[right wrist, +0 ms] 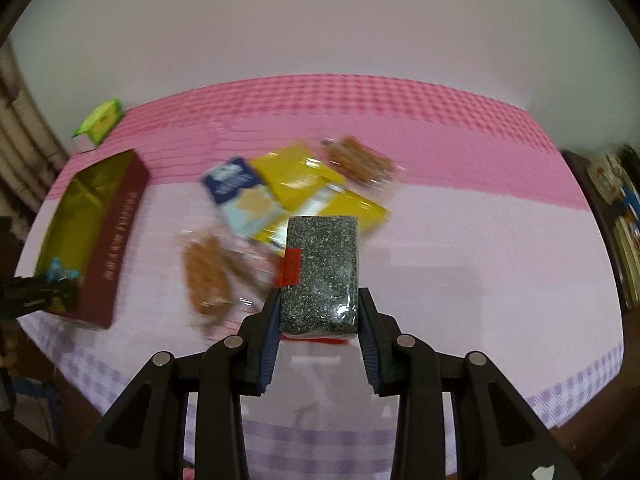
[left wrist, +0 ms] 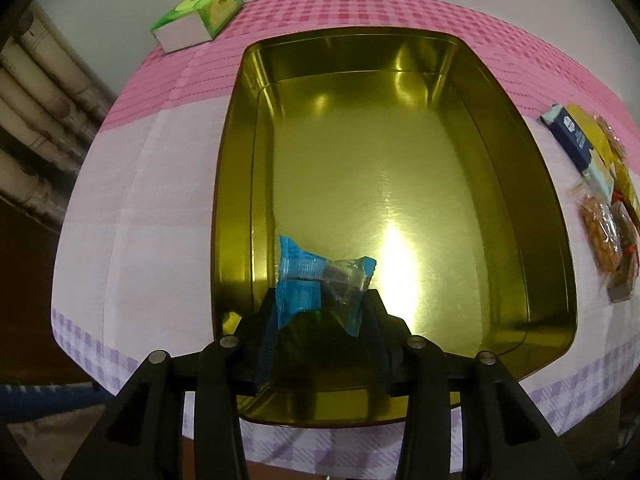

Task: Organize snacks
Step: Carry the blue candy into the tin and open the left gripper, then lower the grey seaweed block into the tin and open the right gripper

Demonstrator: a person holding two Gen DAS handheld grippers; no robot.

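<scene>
Your left gripper (left wrist: 320, 300) grips a blue candy wrapper (left wrist: 316, 280) over the near left corner of the gold tin (left wrist: 532, 184). Your right gripper (right wrist: 318, 304) clamps a dark seeded bar (right wrist: 320, 272) above the tablecloth (right wrist: 480, 264), near the snack pile (right wrist: 296, 184)

Bare tin floor (left wrist: 400, 168) ahead – snack pile (right wrist: 280, 200) crowding the cloth beside it
</scene>
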